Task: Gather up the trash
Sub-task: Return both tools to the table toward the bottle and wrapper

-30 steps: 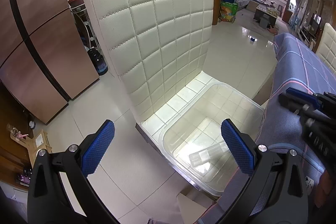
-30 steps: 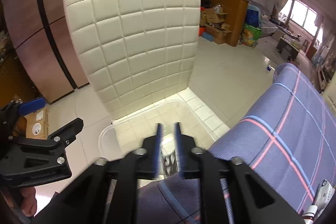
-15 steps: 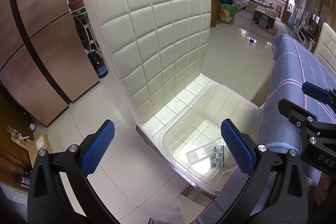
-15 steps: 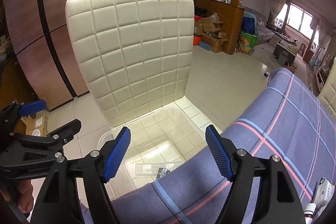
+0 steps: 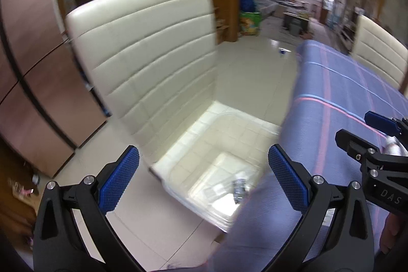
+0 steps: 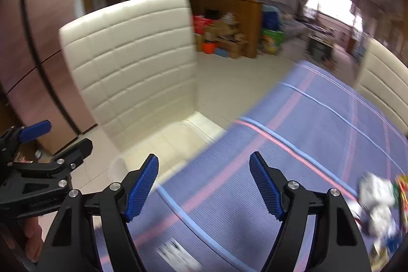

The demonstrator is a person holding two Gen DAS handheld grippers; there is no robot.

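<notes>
Both your tools gape wide and empty, left tool (image 5: 204, 180) over the clear bin (image 5: 216, 198) on the chair, right tool (image 6: 204, 185) over the worktop (image 6: 318, 134); remaining trash (image 6: 377, 198) lies at its blurred right edge, so a hurried grab may knock it off.

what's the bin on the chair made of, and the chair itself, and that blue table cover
Bin: looks like clear, glossy plastic; the seat's squares show through its walls.
Chair: cream padded upholstery with stitched panels and a soft sheen, likely leather or faux leather; which one cannot be told.
Table cover: blue woven-looking fabric, matte, with a fine ribbed texture and pink and light blue stripes.
</notes>
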